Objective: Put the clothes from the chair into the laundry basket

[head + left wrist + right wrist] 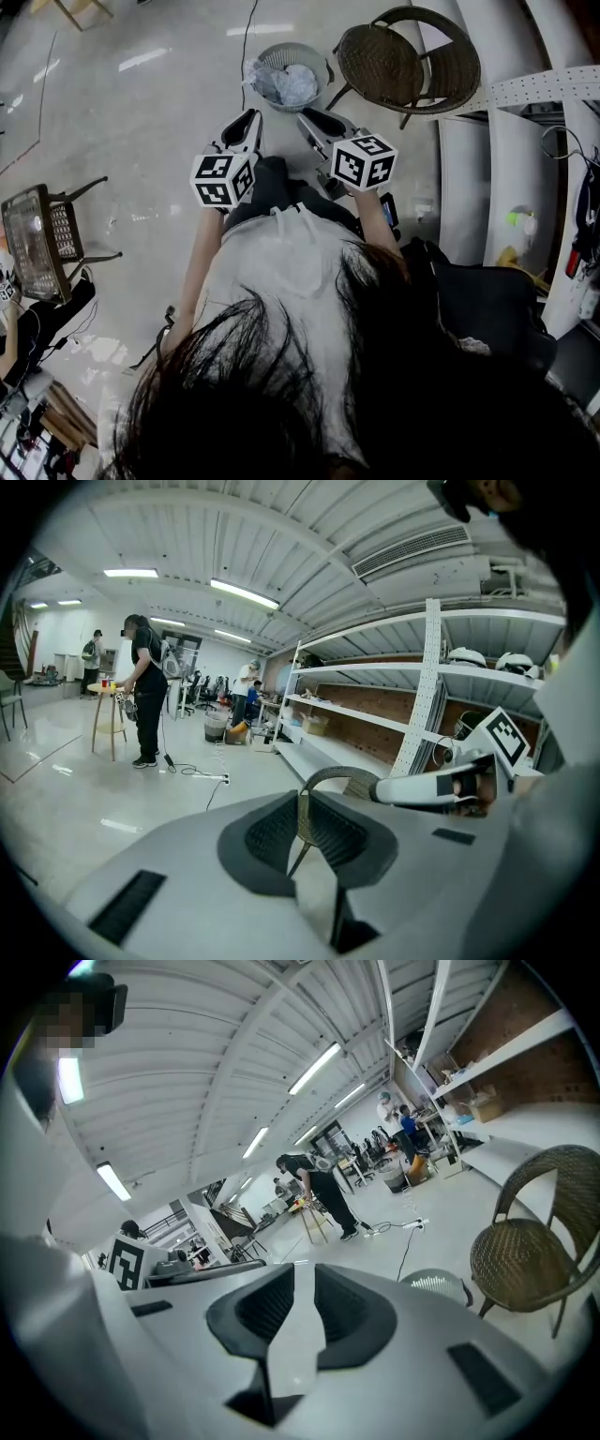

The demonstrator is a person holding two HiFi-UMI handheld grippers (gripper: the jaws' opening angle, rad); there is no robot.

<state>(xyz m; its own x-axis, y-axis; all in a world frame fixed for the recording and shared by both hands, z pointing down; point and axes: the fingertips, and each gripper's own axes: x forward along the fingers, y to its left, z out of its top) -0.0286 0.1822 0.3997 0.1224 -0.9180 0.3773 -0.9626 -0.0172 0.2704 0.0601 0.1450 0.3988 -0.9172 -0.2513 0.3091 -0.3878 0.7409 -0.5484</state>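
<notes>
Jaws of your right gripper (302, 1274) stand only a slit apart, with pale floor (441, 1204) showing through and nothing between them: it is released and carries nothing. Your left gripper (302, 803) is the same, its jaws a narrow gap apart and empty. Through that gap you see only the curved back of the wicker chair (394, 61) farther off. In the head view both grippers are side by side close in front of your body. They point away from you and a little downward, well short of anything on the floor.

Straight ahead of them, farther out, sits the laundry basket (322, 58), and the clothes (291, 84) lie as a pale heap inside it. The wicker chair stands just to the right of the basket, and its woven seat looks bare. I see no garment on the seat or over the arms, though the far side of its back is hidden from you.

My reading is that the loading is done or very nearly so, with both claws free. The next move calls for a look at that chair. If anything is left on it, spread one gripper wide, reach far and right to the seat, and clamp the cloth before swinging left over the basket. If nothing is left, the job seems complete.
</notes>
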